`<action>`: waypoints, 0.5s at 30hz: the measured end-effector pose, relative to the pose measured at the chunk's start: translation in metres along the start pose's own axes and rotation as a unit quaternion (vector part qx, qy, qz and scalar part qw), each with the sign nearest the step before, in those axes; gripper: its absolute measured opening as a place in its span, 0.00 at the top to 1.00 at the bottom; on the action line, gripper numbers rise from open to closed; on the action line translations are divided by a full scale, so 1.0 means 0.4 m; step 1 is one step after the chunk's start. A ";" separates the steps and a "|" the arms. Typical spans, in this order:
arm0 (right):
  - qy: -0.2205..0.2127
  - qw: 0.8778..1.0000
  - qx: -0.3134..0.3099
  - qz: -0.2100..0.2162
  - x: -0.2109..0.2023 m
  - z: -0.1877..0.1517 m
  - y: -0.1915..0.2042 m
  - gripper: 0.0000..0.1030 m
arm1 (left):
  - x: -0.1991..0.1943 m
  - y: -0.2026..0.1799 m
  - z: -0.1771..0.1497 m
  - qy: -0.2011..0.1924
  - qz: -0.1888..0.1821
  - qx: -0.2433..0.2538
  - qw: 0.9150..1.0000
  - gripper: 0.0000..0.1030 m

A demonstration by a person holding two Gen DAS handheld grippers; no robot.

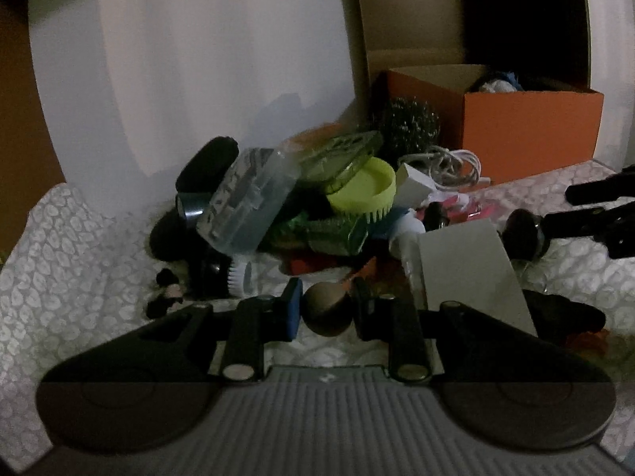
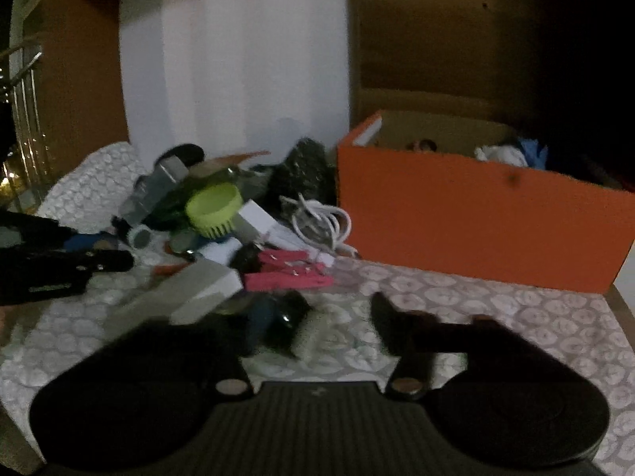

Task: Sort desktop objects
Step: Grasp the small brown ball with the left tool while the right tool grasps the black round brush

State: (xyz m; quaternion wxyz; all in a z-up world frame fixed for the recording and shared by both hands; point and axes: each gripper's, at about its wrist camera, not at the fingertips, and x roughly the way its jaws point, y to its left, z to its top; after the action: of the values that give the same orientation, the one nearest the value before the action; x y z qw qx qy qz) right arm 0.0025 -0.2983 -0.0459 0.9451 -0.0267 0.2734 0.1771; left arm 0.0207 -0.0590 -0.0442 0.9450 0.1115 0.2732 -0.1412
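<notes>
My left gripper point(image 1: 327, 311) was clamped on a small brown ball point(image 1: 328, 309), pads pressing it from both sides just above the patterned cloth point(image 1: 59, 277). Only the left wrist view showed that grip; in the right wrist view the left gripper point(image 2: 115, 258) appeared merely as a dark shape at the left edge, its load hidden.

My right gripper point(image 2: 335, 325) stood with its jaws apart and nothing between them — only cloth point(image 2: 496, 305) showed in the gap, though blur softened the fingers. The left view caught it from the side, as black fingers point(image 1: 587, 214) near a dark round thing I could not identify.

Beyond the left gripper lay the pile: a clear case point(image 1: 246, 206), a lime brush point(image 1: 363, 190), a white cable point(image 1: 448, 166), a steel scourer point(image 1: 408, 125), a grey card point(image 1: 468, 265). The right view added pink pegs point(image 2: 287, 267), barely visible from the left.

The orange box point(image 2: 476, 222) stood behind to the right of the pile — the right view looked into it, showing white and blue cloths point(image 2: 512, 152).
</notes>
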 end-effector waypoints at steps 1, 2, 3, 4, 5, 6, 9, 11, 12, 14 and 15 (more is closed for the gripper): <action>0.005 1.000 0.002 0.004 0.010 -0.002 -0.002 0.41 | 0.004 -0.002 0.001 0.001 -0.001 0.001 1.000 0.74; 0.008 1.000 0.006 0.011 0.021 -0.005 -0.002 0.41 | 0.004 -0.002 0.000 0.002 -0.002 0.001 1.000 0.74; 0.011 1.000 0.008 0.017 0.032 -0.007 0.000 0.41 | 0.005 -0.005 0.000 0.002 -0.003 0.001 1.000 0.74; 0.013 1.000 0.005 0.021 0.039 -0.010 0.003 0.41 | 0.007 -0.006 0.001 0.003 -0.004 0.001 1.000 0.74; 0.016 1.000 0.000 0.024 0.049 -0.011 0.010 0.41 | 0.009 -0.008 0.002 0.004 -0.005 0.002 1.000 0.74; 0.020 0.999 -0.004 0.025 0.058 -0.012 0.015 0.41 | 0.012 -0.010 0.003 0.005 -0.006 0.003 1.000 0.74; 0.027 0.999 -0.007 0.038 0.085 -0.010 0.018 0.42 | 0.021 -0.013 0.004 0.010 -0.009 0.002 1.000 0.74; 0.034 0.998 -0.004 0.045 0.102 -0.011 0.014 0.46 | 0.025 -0.013 0.005 0.012 -0.012 0.002 1.000 0.74; 0.038 0.998 0.001 0.047 0.109 -0.010 0.010 0.53 | 0.027 -0.014 0.005 0.012 -0.011 0.003 1.000 0.74; 0.034 0.998 0.012 0.049 0.104 -0.006 -0.001 0.59 | 0.028 -0.015 0.009 0.013 -0.013 0.001 1.000 0.74; 0.033 0.998 0.010 0.049 0.099 -0.007 -0.003 0.60 | 0.026 -0.016 0.011 0.011 -0.013 0.001 1.000 0.74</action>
State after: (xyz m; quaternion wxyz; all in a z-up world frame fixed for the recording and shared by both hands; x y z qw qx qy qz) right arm 0.0329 -0.2871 -0.0690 0.9261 -0.0099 0.3068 0.2195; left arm 0.0292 -0.0682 -0.0473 0.9400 0.1099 0.2846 -0.1527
